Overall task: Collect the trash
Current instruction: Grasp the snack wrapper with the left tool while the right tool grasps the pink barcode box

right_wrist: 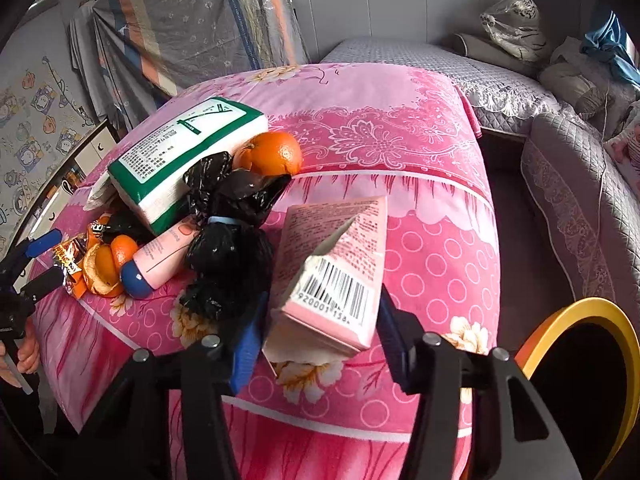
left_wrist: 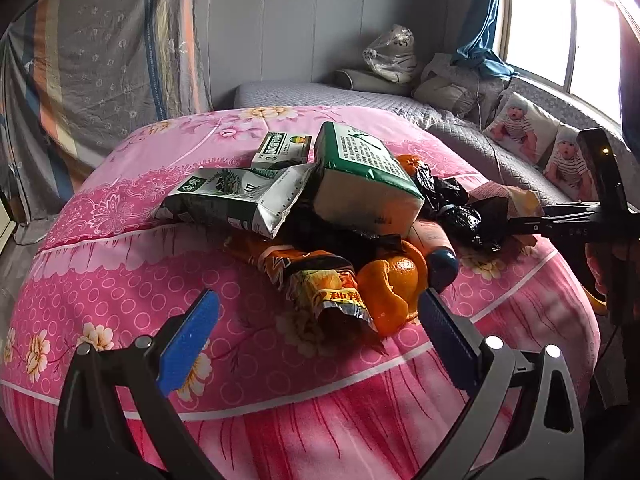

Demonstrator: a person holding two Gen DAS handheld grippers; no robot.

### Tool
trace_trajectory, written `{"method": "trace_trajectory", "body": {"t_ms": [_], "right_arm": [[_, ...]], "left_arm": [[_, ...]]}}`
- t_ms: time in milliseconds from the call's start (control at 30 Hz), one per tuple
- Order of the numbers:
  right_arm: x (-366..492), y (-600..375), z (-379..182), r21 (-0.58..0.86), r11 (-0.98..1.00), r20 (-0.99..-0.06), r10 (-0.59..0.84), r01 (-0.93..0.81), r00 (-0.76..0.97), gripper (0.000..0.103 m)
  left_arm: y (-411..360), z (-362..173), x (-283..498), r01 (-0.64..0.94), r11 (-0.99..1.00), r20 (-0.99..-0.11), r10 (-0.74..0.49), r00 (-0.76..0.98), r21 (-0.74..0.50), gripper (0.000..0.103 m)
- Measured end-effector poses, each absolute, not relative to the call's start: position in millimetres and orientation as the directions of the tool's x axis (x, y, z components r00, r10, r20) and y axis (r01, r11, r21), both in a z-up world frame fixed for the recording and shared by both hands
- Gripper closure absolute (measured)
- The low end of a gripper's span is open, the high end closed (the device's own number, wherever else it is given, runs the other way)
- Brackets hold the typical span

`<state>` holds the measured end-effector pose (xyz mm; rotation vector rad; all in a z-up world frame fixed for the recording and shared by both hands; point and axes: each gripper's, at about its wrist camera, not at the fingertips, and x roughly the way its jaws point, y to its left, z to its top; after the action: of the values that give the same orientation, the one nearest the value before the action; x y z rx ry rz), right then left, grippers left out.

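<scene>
Right gripper (right_wrist: 320, 332) straddles the near end of a pink carton (right_wrist: 332, 268), one blue pad on each side; I cannot tell whether the pads press on it, so I call the jaws half apart around it. That carton lies on the pink floral cover (right_wrist: 420, 160), its barcode facing up. Just left of it sits a knotted black bag (right_wrist: 228, 240), and against the bag a pink bottle (right_wrist: 164, 256) with a blue cap. Behind them a green-and-white tissue pack (right_wrist: 180, 152) leans on the pile, with a whole orange (right_wrist: 272, 152) beside it. A yellow-rimmed bin (right_wrist: 600, 320) stands at my lower right, off the cover.

My left gripper (left_wrist: 320, 320) hangs wide apart, holding nothing, just in front of an orange snack wrapper (left_wrist: 316, 280) and orange peel (left_wrist: 388, 280). Farther back lie a flattened milk carton (left_wrist: 232, 196) and a small green box (left_wrist: 280, 148).
</scene>
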<state>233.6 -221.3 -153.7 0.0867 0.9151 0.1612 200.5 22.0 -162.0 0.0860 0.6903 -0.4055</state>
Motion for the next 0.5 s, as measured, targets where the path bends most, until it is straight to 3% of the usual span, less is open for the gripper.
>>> {"method": "trace_trajectory", "body": {"t_ms": [333,400,500], "right_arm": [[183.4,-251.4,-120.8,0.292,0.953,-0.694,0.27,-0.082,0.667,0.058],[173.0,-254.8,-117.5,0.33,0.939,-0.678,0.305,-0.093,0.669,0.058],[160.0,-253.8,-113.4,0.339,0.935,-0.664,0.316,-0.103,0.677,0.058]], "left_arm": [[22.6,-167.2,229.1,0.327,0.933,-0.684,-0.337,0.647,-0.15,0.011],[23.6,-172.8,237.2,0.31,0.932,-0.705,-0.349,0.618,-0.19,0.028],[28.8,-177.9,244.8,0.28,0.928,-0.717,-0.369,0.592,-0.246,0.034]]}}
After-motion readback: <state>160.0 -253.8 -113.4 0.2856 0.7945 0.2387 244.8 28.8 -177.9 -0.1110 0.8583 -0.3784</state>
